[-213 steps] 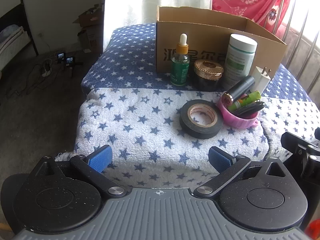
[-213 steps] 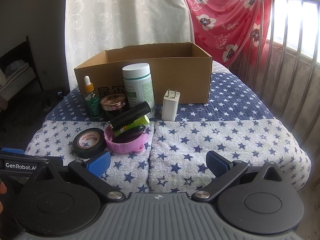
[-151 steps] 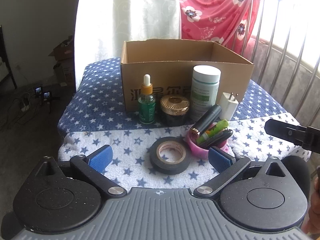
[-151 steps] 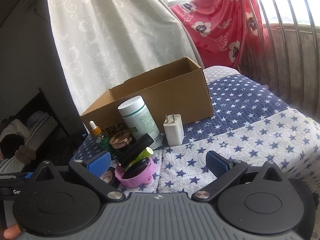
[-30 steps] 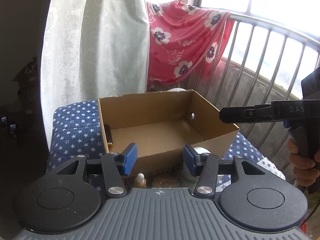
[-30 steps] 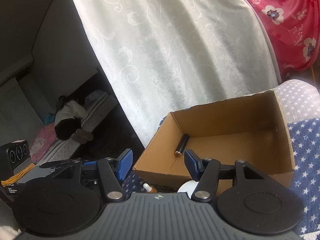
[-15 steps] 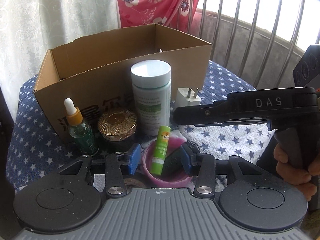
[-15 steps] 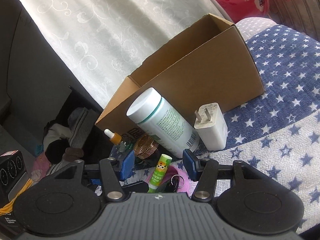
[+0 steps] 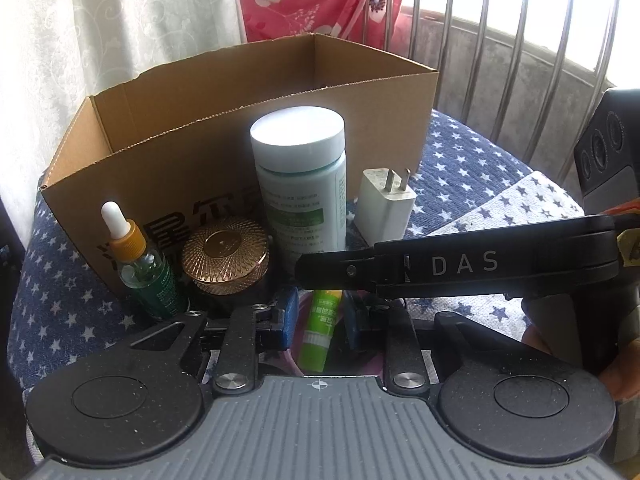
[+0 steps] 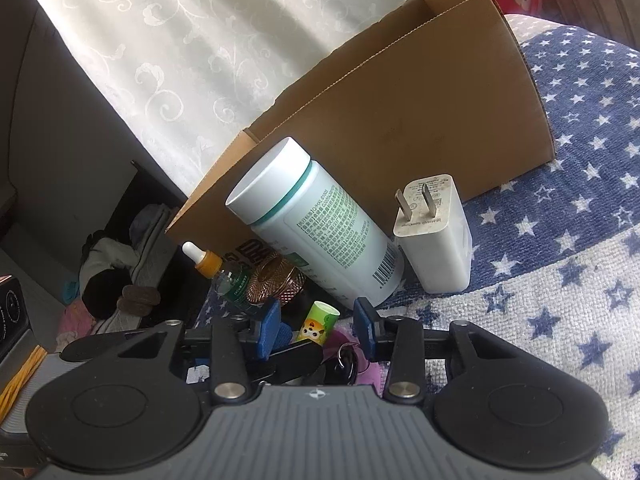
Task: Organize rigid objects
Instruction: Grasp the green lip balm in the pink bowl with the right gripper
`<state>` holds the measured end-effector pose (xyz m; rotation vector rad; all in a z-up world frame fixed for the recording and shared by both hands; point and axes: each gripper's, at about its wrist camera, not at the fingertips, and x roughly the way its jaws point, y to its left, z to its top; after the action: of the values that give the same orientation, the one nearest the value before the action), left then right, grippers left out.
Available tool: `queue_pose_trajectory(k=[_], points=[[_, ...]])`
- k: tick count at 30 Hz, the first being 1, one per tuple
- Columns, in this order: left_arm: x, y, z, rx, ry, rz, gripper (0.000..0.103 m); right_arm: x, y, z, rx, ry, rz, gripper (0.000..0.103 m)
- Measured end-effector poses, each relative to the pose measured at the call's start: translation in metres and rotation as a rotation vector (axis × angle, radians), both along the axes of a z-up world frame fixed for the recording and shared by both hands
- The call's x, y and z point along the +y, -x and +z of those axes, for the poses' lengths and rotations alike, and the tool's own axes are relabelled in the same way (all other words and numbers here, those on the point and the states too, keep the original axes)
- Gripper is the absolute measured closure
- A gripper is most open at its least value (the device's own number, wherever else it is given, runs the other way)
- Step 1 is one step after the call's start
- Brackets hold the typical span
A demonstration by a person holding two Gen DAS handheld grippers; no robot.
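A cardboard box [image 9: 360,96] stands at the back of the star-patterned bed. In front of it stand a green dropper bottle [image 9: 148,268], a gold-lidded jar [image 9: 224,256], a white pill bottle [image 9: 302,184] and a white charger plug [image 9: 384,208]. A green lip-balm tube [image 9: 322,328] stands in a pink bowl [image 10: 352,340]. My left gripper [image 9: 320,320] sits around the tube, its blue pads on either side, narrowly apart. My right gripper [image 10: 316,328] hovers over the same bowl, partly open, with the tube [image 10: 320,320] between its pads.
The right gripper's black body [image 9: 460,268] crosses just in front of the left one. A white curtain [image 10: 200,60] and a red flowered cloth [image 9: 320,0] hang behind the box. Metal railings [image 9: 500,60] stand at the right. A black key fob [image 10: 344,364] lies in the bowl.
Both grippers have dropped closer to the pink bowl. The left pads have narrowed around the green tube. One second ago both were above the box, with a black cylinder lying inside it.
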<state>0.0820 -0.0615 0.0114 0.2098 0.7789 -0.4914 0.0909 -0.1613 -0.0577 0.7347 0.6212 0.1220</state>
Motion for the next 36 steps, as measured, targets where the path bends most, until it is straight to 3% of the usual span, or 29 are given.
queue_pose_trajectory(k=[5,12,15,25,36], points=[[-0.002,-0.001,0.0,-0.01,-0.011,-0.002,0.08,0.001,0.0,0.001,-0.004,0.015,-0.001,0.081],[-0.004,0.0,0.0,-0.014,-0.014,-0.002,0.081,0.004,0.009,0.009,-0.065,-0.003,0.023,0.086],[-0.004,0.002,0.0,-0.015,-0.015,-0.003,0.086,0.007,0.01,0.013,-0.083,-0.012,0.042,0.086],[-0.004,0.006,-0.001,-0.034,-0.029,-0.005,0.088,0.009,0.0,0.01,-0.048,-0.07,0.072,0.083],[-0.003,0.01,0.01,-0.053,-0.019,0.0,0.088,0.016,0.005,0.022,-0.071,-0.023,0.063,0.084]])
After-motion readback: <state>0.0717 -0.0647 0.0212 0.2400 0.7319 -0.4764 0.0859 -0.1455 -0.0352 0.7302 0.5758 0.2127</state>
